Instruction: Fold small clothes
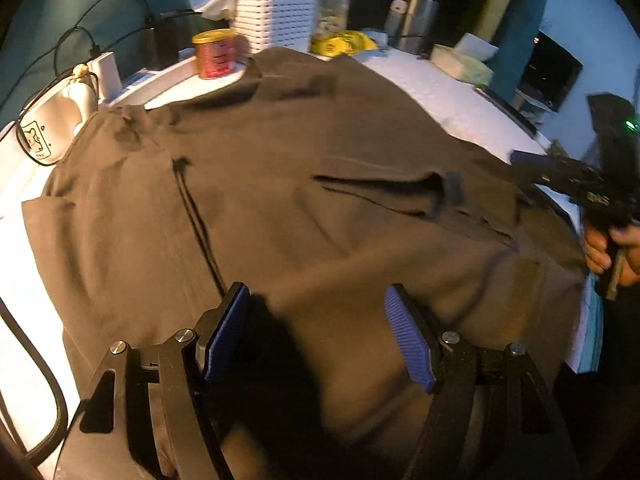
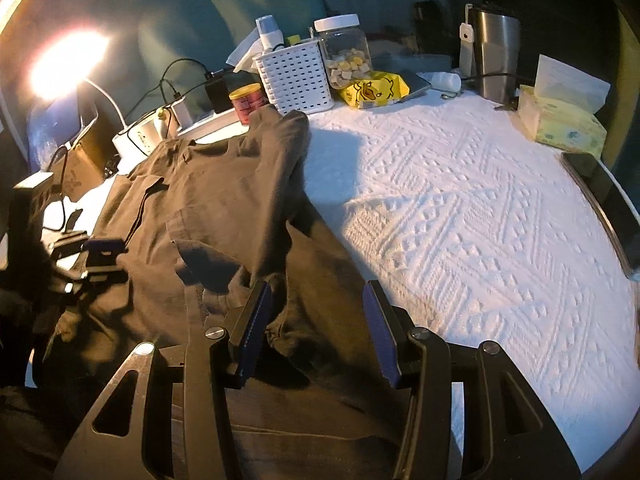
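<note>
A: Where is the garment?
B: The brown shorts (image 1: 304,208) lie spread over the white textured cloth (image 2: 480,208), partly folded, their far edge near the red can (image 1: 216,54) and the white basket (image 2: 296,76).
A: And the tongs?
B: The left gripper (image 1: 316,296) is spread above the fabric, pinching nothing. The right gripper (image 2: 316,288) is spread too, over the shorts' near edge; whether its tips touch the fabric, I can't quite tell.
</note>
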A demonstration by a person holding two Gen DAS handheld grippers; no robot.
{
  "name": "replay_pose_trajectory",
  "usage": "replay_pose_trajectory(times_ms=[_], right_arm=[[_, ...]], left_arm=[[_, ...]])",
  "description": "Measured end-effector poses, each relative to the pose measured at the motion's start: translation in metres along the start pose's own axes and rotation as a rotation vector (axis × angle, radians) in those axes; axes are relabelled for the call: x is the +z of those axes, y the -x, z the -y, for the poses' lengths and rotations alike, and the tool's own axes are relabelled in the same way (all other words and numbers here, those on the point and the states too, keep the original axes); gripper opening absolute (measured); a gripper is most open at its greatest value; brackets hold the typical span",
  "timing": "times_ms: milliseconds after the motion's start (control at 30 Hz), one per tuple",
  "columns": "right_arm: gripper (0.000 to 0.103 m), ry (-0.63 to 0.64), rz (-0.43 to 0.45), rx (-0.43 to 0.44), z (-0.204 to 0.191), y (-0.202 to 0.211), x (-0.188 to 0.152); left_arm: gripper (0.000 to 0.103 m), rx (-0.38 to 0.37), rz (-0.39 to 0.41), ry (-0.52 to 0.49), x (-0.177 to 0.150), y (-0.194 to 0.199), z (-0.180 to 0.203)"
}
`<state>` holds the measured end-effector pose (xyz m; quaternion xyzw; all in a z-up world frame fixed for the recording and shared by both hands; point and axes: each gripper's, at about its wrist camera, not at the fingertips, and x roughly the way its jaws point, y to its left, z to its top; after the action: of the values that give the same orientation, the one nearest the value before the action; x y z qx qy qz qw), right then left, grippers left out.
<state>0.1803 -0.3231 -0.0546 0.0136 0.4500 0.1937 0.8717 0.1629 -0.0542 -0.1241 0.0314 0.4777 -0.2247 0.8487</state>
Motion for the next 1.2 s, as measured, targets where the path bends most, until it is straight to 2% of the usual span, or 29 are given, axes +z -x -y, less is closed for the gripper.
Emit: replay_pose_trajectory(times_ms=[100,233,567,700,833,933,967,1000,1200], right_arm=[[0.051,0.023,-0.01,0.015,-0.01,-0.004,0.001],[0.051,0.073,-0.01,0.063,-0.03,-0.011,0.008],[0.051,0.218,-0.059,0.125,-0.091,-0.052,0.052],[0.051,0.23,-0.119,0.126,-0.109,-0.079,0.065],[0.051,0.261,-0.194,0.142,-0.131,-0.108,0.066],[0.05,0.289,-0.22,0.121,-0.144,-0.125,0.063],[0.04,0.293,-0.202,0.113,-0.145,-0.125,0.064],[0.011,0.289,-0.192,0.119,-0.145,-0.125,0.066],[0.008,0.22,-0.106,0.107,-0.131,-0.12,0.091]], left_arm=[[0.07,-0.014,0.01,0.008,-0.011,0.013,0.005],[0.07,0.023,0.042,0.037,-0.022,0.029,0.0],[0.07,0.139,0.178,0.163,-0.027,0.068,-0.055],[0.07,0.183,0.198,0.207,-0.026,0.071,-0.078],[0.07,0.177,0.213,0.236,-0.029,0.073,-0.095],[0.07,0.167,0.213,0.245,-0.032,0.071,-0.104],[0.07,0.164,0.212,0.246,-0.033,0.071,-0.105],[0.07,0.162,0.212,0.247,-0.034,0.07,-0.106],[0.07,0.151,0.215,0.261,-0.037,0.069,-0.113]])
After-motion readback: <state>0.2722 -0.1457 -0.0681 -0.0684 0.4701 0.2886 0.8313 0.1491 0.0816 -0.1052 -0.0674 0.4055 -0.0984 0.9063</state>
